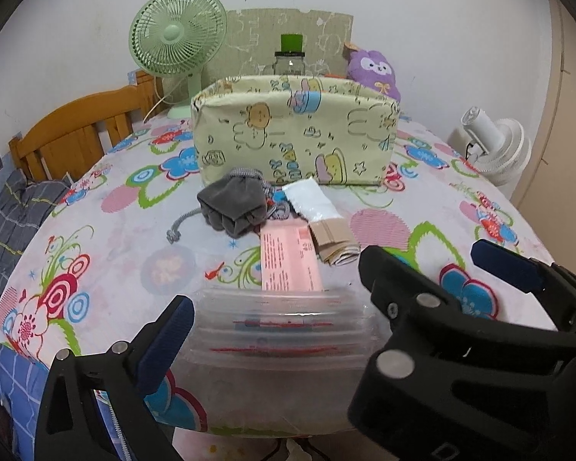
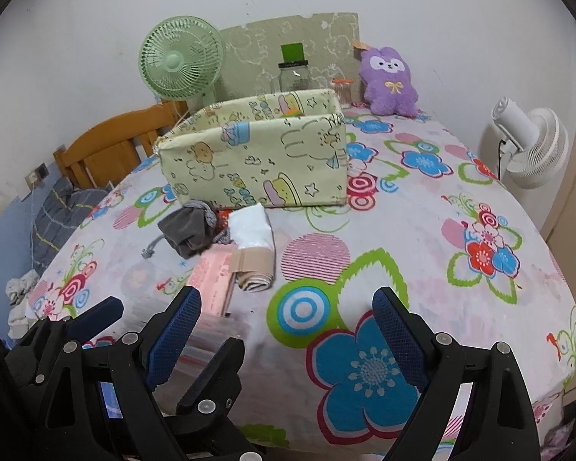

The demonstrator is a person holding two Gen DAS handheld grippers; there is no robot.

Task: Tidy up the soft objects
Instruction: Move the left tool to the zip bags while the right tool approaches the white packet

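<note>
A yellow cartoon-print fabric bin (image 1: 295, 130) (image 2: 257, 157) stands open on the floral tablecloth (image 1: 107, 261). In front of it lie a grey drawstring pouch (image 1: 232, 203) (image 2: 188, 230), a white packet (image 1: 313, 198) (image 2: 251, 226), a pink packet (image 1: 288, 261) (image 2: 213, 280), a folded beige cloth (image 1: 336, 242) (image 2: 255, 269) and a stack of clear zip bags (image 1: 284, 330) (image 2: 207, 338). My left gripper (image 1: 276, 326) is open, its fingers either side of the zip bags. My right gripper (image 2: 288, 334) is open and empty, right of the zip bags; it also shows in the left wrist view (image 1: 422, 265).
A green desk fan (image 1: 176, 42), a glass jar with a green lid (image 1: 290, 57) and a purple plush toy (image 2: 389, 80) stand behind the bin. A white fan (image 2: 530, 146) is at the right. A wooden headboard (image 1: 76, 134) is at the left.
</note>
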